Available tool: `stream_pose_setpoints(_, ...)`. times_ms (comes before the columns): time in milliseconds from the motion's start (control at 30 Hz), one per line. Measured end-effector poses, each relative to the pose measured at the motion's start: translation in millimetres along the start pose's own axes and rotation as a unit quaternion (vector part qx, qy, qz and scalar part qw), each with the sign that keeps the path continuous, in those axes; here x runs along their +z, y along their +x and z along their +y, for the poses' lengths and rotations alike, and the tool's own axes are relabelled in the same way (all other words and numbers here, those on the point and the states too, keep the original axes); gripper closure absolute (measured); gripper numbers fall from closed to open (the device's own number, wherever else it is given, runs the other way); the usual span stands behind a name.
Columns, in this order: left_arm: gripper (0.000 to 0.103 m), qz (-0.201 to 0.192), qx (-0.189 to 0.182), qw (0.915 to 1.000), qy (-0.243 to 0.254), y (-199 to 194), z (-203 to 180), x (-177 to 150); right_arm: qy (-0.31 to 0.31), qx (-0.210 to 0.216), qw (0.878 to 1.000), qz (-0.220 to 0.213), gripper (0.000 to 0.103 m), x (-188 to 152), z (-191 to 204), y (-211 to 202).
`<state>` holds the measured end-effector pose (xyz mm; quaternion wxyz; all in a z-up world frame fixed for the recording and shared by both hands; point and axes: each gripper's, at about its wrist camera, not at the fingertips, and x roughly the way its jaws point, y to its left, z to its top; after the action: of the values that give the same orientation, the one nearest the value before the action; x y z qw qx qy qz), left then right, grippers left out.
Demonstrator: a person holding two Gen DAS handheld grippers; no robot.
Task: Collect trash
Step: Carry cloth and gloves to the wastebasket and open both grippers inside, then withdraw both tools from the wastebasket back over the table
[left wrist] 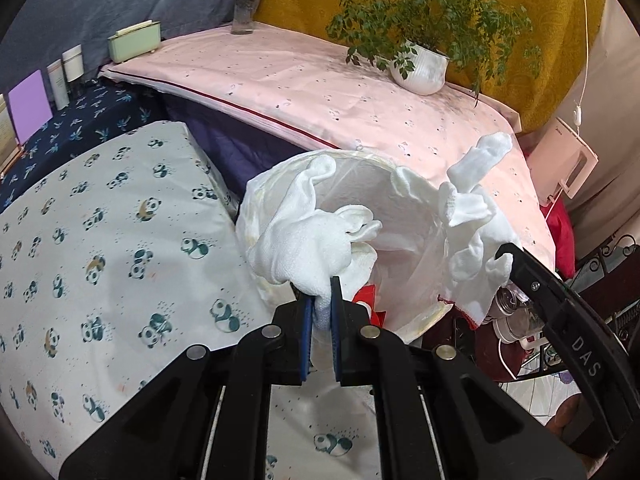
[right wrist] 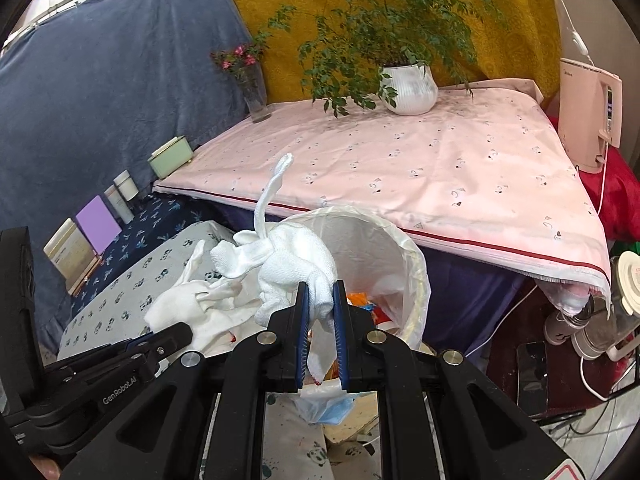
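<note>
Because both of your grippers pinch white cloth at the rim of the lined bin (right wrist: 416,276), its mouth stays spread towards you. Your left gripper (left wrist: 323,300) has its jaws clamped on one bunch of cloth (left wrist: 296,240), your right gripper (right wrist: 320,304) on another (right wrist: 296,264) (wrappers already lie inside), apparently so the load can be gathered.

Counter (right wrist: 440,168): covered by pink cloth; potted plant (right wrist: 408,88), flower vase (right wrist: 256,96), green box (right wrist: 170,157) are carried.
Bed (left wrist: 100,240): panda-print sheet.
</note>
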<state>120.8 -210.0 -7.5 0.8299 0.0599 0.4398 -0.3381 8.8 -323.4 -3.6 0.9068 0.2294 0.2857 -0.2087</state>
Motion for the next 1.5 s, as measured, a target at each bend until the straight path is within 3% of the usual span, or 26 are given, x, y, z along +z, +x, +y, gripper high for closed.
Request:
stream_pose_setpoints(267, 0.093, 0.000, -0.021, 0.9998, 0.003, 22.4, -6.1, 10.5, 0.010, -0.011, 1.000, 0.003, 0.092, 5.4, -10.1, 16.7)
stream_pose_setpoints(367, 0.064, -0.001, -0.016, 0.9999, 0.001, 29.6, -5.4, 14.0, 0.014, -0.014, 1.000, 0.006, 0.092, 7.1, -13.0, 23.0)
stream_pose_setpoints(400, 0.061, -0.006, -0.011, 0.9999, -0.002, 29.8, -4.0, 14.4, 0.014, -0.015, 1.000, 0.007, 0.092, 7.2, -13.7, 25.0)
stream_pose_setpoints(967, 0.052, -0.008, 0.027, 0.9993, -0.023, 22.6, 23.4, 11.2, 0.002, -0.003, 1.000, 0.014, 0.091, 10.0, -0.1, 39.4)
stream_pose_setpoints(1200, 0.048, -0.012, 0.041, 0.9987, -0.028, 17.2, 33.2, 8.6, -0.014, 0.004, 1.000, 0.018, 0.087, 13.2, 15.5, 49.1)
stream_pose_setpoints(1267, 0.045, -0.013, 0.047, 0.9983, -0.030, 16.0, 35.8, 7.7, -0.019, 0.007, 1.000, 0.019, 0.083, 13.1, 20.5, 51.0)
stream_pose_setpoints(1333, 0.045, -0.015, 0.052, 0.9980, -0.032, 13.6, 39.1, 6.1, -0.020, 0.008, 1.000, 0.018, 0.065, 13.3, 24.2, 50.7)
stream_pose_setpoints(1500, 0.041, -0.016, 0.062, 0.9972, -0.039, 7.4, 46.3, 1.8, -0.024, 0.012, 1.000, 0.011, 0.056, 13.3, 31.9, 43.7)
